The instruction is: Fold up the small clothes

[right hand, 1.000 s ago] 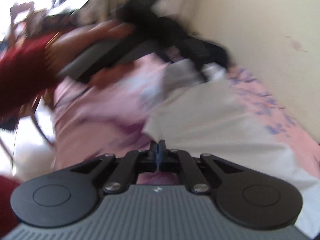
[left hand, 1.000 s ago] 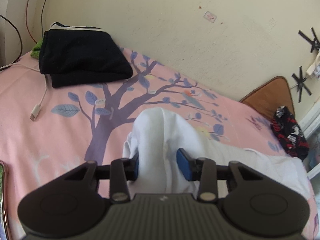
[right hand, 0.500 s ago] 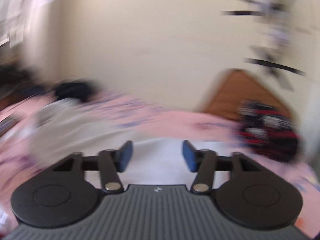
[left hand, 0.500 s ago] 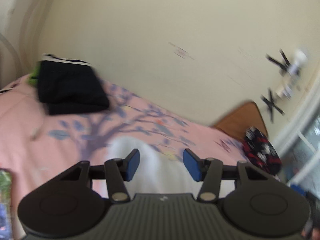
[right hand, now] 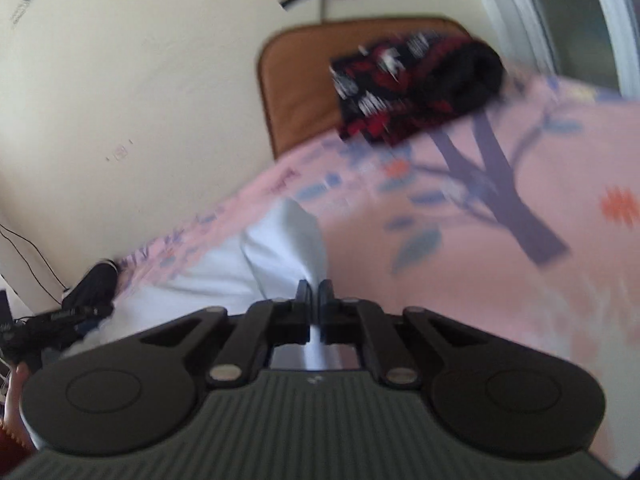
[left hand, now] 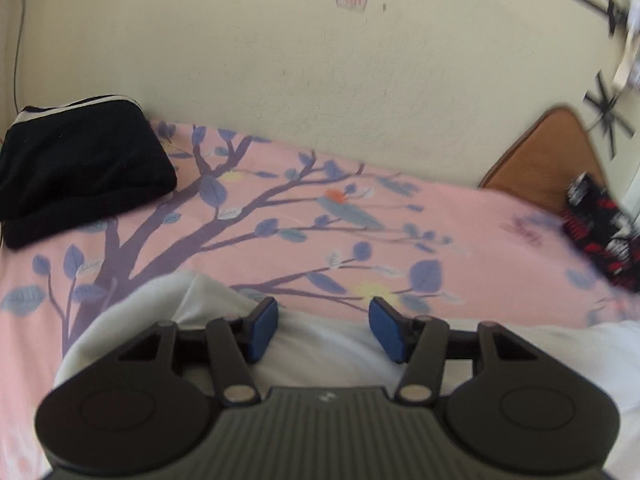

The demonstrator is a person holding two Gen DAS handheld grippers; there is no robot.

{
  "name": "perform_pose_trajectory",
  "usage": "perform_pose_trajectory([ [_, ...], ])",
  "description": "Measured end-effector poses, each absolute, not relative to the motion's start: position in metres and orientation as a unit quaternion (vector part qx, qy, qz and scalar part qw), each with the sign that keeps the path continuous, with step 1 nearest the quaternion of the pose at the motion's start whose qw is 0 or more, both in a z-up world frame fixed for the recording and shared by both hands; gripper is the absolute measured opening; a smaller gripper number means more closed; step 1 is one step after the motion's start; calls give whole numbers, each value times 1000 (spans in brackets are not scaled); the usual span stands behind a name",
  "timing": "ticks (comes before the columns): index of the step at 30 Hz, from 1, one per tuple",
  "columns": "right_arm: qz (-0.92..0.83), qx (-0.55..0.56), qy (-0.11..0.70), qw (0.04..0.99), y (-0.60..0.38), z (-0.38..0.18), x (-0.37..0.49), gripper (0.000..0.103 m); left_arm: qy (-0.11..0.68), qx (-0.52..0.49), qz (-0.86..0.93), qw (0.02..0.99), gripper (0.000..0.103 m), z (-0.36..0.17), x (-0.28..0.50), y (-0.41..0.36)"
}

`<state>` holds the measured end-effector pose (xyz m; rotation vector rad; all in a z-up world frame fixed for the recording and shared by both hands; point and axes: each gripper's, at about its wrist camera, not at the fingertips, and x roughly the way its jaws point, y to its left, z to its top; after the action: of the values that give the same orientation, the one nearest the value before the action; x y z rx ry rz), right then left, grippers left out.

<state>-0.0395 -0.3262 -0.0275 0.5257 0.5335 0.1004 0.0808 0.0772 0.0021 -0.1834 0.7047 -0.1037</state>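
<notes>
A white garment lies on the pink tree-print bedsheet. My left gripper is open just over the garment's far edge, with its blue pads apart and nothing between them. In the right wrist view my right gripper is shut on a raised fold of the white garment, which rises in a ridge ahead of the fingers. The other gripper shows at the far left of that view.
A folded black garment sits at the back left by the wall. A black, red and white patterned cloth lies at the right, also in the right wrist view, next to a brown cushion.
My right gripper was open half a second ago and is now shut on the white garment. My left gripper has stayed open and come back down over the garment's edge.
</notes>
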Motion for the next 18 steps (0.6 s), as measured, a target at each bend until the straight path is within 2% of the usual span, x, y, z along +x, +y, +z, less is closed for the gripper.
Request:
perform_pose_trajectory([
  [2,42,277,246,928,-334,-25,-51,25,346,-83,-55,933,59,3,81,76],
  [3,38,287,235,928,-339,-19,-59,38,345,-78,-55,934,59,2,80,75],
  [4,37,297,225,927,-343,-16,-62,43,344,-76,-55,934,59,3,79,75],
  [8,39,300,219,928,-342,1,-60,44,336,-102,-53,935,61,14,62,77],
  [10,66,286,206,933,-326,14,-53,44,317,-141,-62,936,73,25,48,81],
  [13,129,253,196,939,-282,35,-35,44,290,-181,-82,936,77,42,27,81],
  [18,235,199,258,916,-190,41,18,44,296,-175,-123,931,82,47,23,63],
])
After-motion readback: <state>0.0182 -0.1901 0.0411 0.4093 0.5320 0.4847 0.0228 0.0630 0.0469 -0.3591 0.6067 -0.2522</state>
